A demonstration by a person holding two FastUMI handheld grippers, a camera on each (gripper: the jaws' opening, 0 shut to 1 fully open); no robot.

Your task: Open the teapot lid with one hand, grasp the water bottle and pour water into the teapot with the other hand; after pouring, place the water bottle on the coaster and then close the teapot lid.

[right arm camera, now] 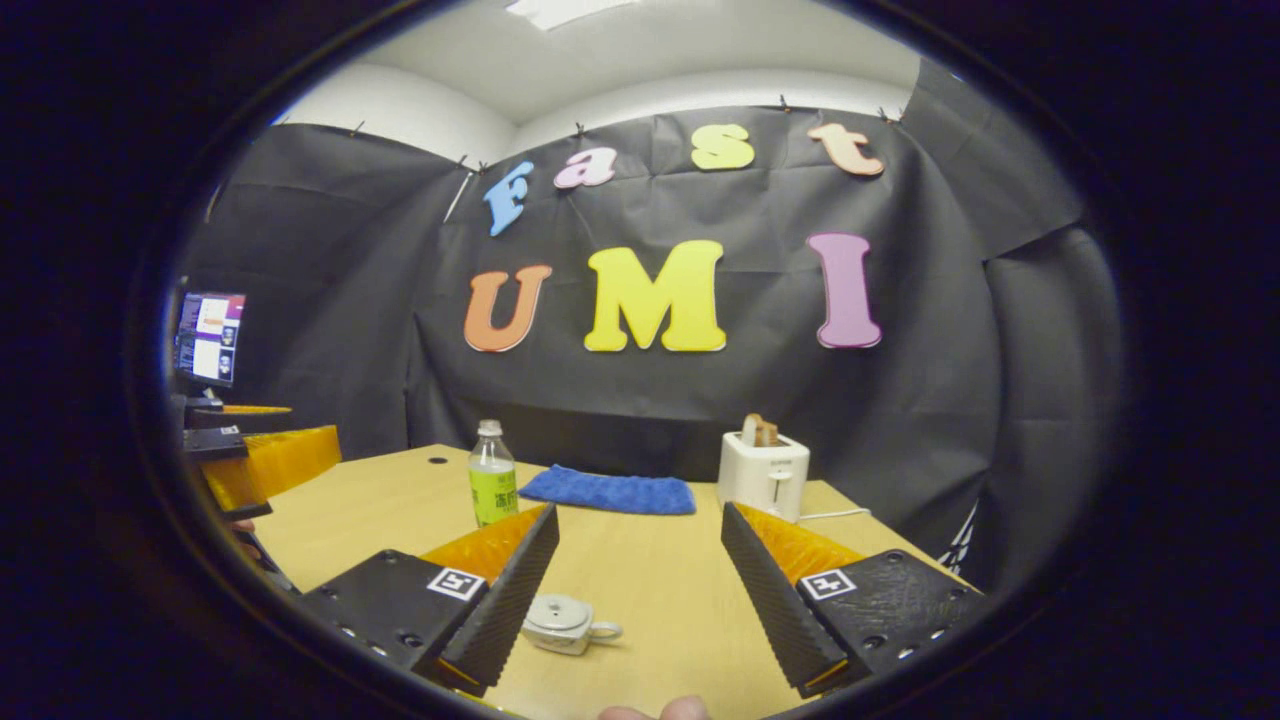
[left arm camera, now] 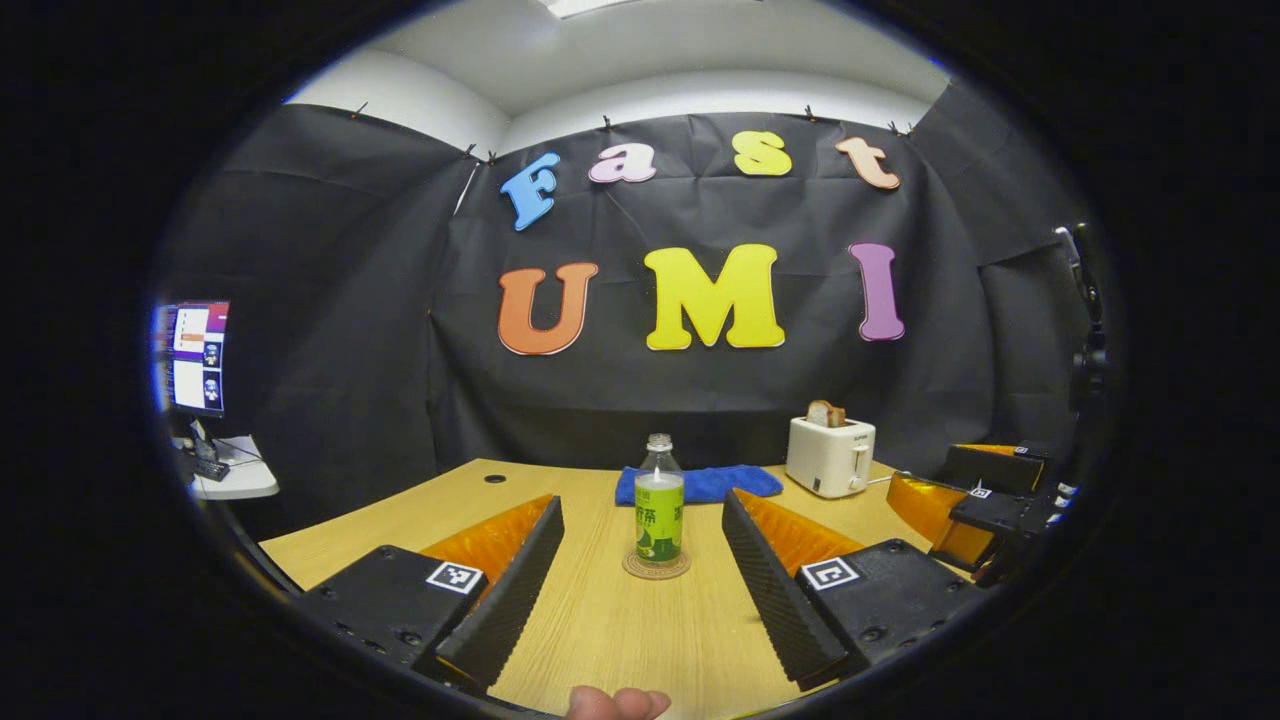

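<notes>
A clear water bottle (left arm camera: 659, 510) with a green label stands upright on a round coaster (left arm camera: 657, 566) in the middle of the wooden table (left arm camera: 610, 640). My left gripper (left arm camera: 640, 590) is open, its fingers well apart on either side of the bottle and short of it. In the right gripper view the same bottle (right arm camera: 492, 488) stands farther off to the left. A small silvery teapot (right arm camera: 562, 622) with its lid on sits low on the table (right arm camera: 650, 590) between my open right gripper's (right arm camera: 635, 600) fingers. The other gripper (left arm camera: 985, 500) shows at the right edge of the left gripper view.
A blue cloth (left arm camera: 700, 484) lies behind the bottle near the back wall. A white toaster (left arm camera: 830, 455) with bread in it stands at the back right. A monitor (left arm camera: 195, 357) on a small side table is at the far left. A fingertip (left arm camera: 615, 703) shows at the bottom edge.
</notes>
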